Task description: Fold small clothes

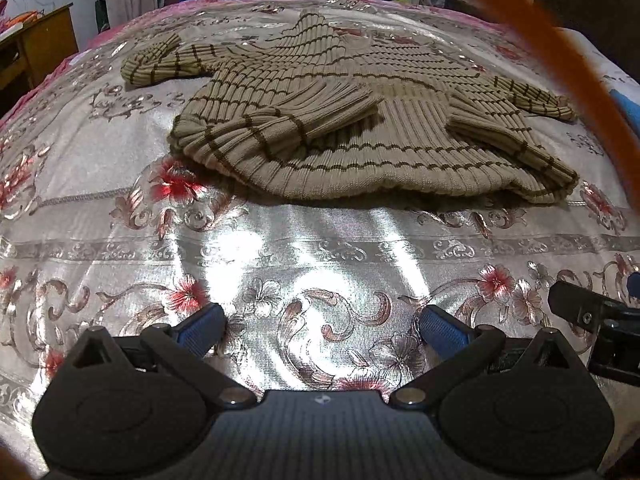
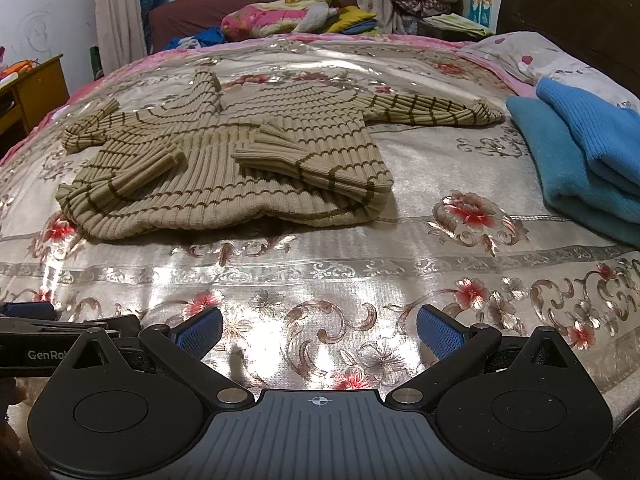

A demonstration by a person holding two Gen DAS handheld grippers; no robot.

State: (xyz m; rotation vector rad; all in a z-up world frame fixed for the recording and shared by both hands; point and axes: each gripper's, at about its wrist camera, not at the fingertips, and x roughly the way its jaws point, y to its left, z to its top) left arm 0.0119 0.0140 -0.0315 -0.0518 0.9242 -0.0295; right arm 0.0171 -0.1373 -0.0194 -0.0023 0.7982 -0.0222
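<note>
Blue-padded fingers [image 1: 202,326] of the left gripper [image 1: 322,326] stand wide apart over the near edge of the bed, holding nothing, with the shiny floral bedspread [image 1: 320,248] bare between them. Beside it, the right gripper [image 2: 318,326] is likewise spread open and empty above the same near edge, its blue pads [image 2: 438,330] well apart; part of the left gripper's black body shows at the left of the right wrist view, and a black piece of the right gripper [image 1: 592,314] shows at the right edge of the left wrist view. Toward the middle of the bed, well apart from both grippers, lies the tan ribbed sweater [image 2: 224,160] with thin brown stripes, spread flat on the bedspread. Its two lower corners are turned up onto the body, one folded flap [image 2: 320,160] on the right side and another [image 2: 132,168] on the left, while both sleeves reach outward, the right sleeve [image 2: 436,110] toward the right edge of the bed. Near that right edge sit folded blue garments [image 2: 580,160], close to the sleeve's cuff but not touching it. A flowered pillow [image 2: 560,60] lies behind them by the dark headboard [image 2: 572,4]. Beyond the far edge, a heap of colourful bedding [image 2: 280,20] rests on a maroon sofa [image 2: 192,16], and a wooden desk [image 2: 32,88] stands at the left. An orange blurred strap [image 1: 560,52] crosses the left wrist view's upper right.
</note>
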